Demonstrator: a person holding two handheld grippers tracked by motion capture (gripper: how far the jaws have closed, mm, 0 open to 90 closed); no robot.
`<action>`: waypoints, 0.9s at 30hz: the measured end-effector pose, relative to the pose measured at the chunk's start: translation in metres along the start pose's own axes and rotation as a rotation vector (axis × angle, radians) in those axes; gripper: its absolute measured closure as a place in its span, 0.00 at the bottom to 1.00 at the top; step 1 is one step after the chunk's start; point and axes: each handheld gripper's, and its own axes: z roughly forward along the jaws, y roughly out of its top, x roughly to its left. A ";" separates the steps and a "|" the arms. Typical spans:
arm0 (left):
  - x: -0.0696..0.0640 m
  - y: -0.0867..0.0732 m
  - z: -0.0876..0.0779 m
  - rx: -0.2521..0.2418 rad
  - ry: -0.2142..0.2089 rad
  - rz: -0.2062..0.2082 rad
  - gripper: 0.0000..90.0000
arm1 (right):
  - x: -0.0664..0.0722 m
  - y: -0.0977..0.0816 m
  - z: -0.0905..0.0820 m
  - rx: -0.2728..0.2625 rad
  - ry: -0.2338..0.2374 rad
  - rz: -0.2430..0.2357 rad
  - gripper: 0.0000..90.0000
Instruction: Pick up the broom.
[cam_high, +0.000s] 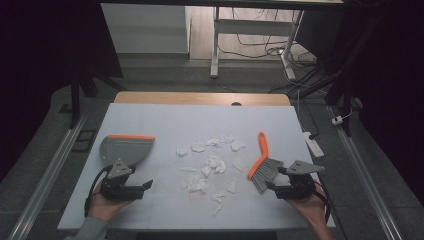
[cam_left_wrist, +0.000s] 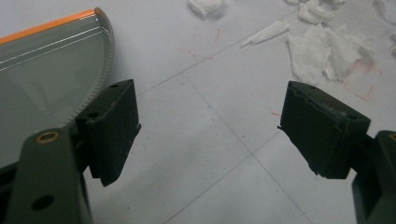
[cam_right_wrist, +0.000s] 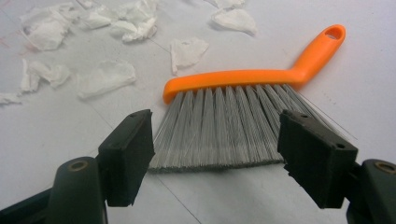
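With both tools lying free on the worktop (cam_high: 150, 112), the step in hand appears to be taking up the brush (cam_high: 262, 162) and the dustpan (cam_high: 125, 149) for sweeping the paper scraps (cam_high: 212, 165).

Right gripper (cam_high: 285, 181): fingers (cam_right_wrist: 128, 156) spread wide, holding nothing, aligned on the bristle end of the brush. To do this well, it should shift toward the orange back or handle and close there; a grip on the bristles alone would likely flex and slip.

Left gripper (cam_high: 137, 186): fingers (cam_left_wrist: 112, 128) wide apart, empty, just beside the near rim of the dustpan. It should take the pan's near edge squarely so the orange lip stays flat on the surface.

Brush: at right near, lying flat, grey bristles fanned toward the near side, orange bent handle with a hanging hole pointing far. Dustpan: at left, grey, rounded, its orange lip on the far edge. The scraps, white and torn, are scattered between the two.
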 end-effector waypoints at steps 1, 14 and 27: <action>0.000 0.000 0.000 0.000 0.000 0.000 0.23 | 0.000 0.000 0.000 0.002 -0.002 -0.006 0.30; -0.001 0.001 0.001 0.000 0.010 0.013 0.23 | 0.001 -0.003 -0.002 0.001 -0.010 0.000 0.30; -0.005 0.000 0.004 0.003 -0.001 0.033 0.23 | 0.016 0.009 -0.001 0.048 -0.039 0.004 0.32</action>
